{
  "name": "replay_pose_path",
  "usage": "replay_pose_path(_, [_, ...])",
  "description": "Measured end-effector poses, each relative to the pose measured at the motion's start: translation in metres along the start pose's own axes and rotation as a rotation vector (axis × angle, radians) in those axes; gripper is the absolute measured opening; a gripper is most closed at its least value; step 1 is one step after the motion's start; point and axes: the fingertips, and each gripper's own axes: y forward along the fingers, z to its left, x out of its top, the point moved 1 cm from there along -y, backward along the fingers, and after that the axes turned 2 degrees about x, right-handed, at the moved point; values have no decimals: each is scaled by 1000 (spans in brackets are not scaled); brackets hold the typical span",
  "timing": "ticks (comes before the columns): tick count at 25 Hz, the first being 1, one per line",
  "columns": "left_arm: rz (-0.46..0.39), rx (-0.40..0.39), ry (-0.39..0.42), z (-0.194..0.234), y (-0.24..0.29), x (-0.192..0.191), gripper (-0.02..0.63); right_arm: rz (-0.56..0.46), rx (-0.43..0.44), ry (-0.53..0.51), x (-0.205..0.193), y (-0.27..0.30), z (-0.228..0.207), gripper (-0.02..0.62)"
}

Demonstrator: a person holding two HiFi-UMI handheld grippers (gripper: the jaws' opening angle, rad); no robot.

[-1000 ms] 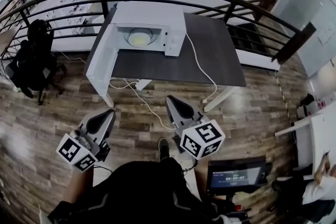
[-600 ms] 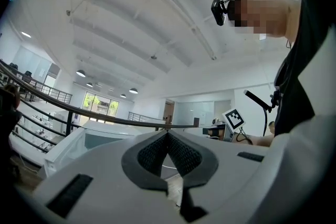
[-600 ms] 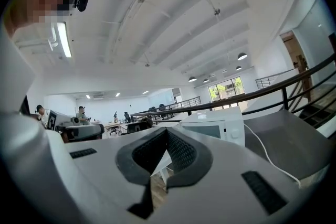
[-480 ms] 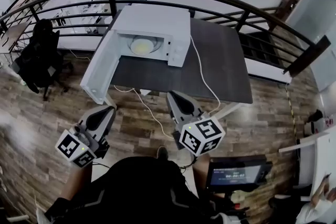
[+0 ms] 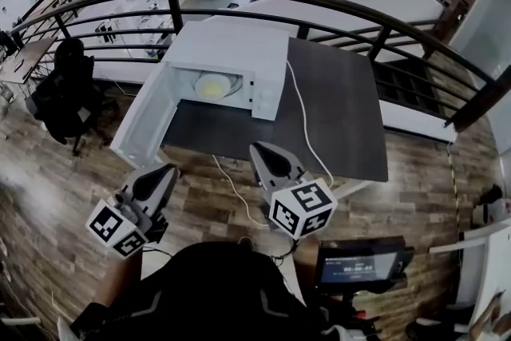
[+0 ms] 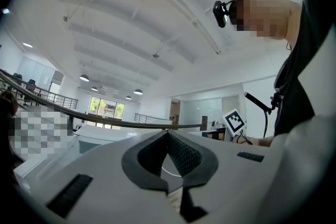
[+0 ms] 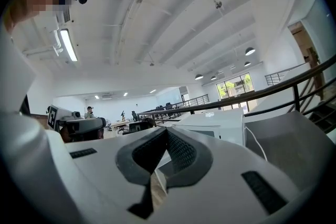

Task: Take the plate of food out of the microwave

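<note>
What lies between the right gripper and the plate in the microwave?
In the head view, only bare tabletop separates right gripper from plate.

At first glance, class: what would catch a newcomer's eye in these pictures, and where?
A white microwave sits on the dark table, its door swung open, a plate of food inside. Nearer the person, the left gripper and right gripper hang shut and empty, short of the table.

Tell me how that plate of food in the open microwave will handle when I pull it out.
The plate looks flat, pale and rigid: probably stiff, with a smooth rim that may slip between jaws. Its yellowish food seems to lie loose on top, so tilting could spill it.
</note>
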Motion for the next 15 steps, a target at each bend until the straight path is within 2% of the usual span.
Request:
replay_pose_path(8, [24,51,-14,1,27,-7,3,23,68,14,-3,18,-24,2])
replay_pose_path(15, [7,65,-18,39,29,3,3,32,51,25,1,55,-30,2])
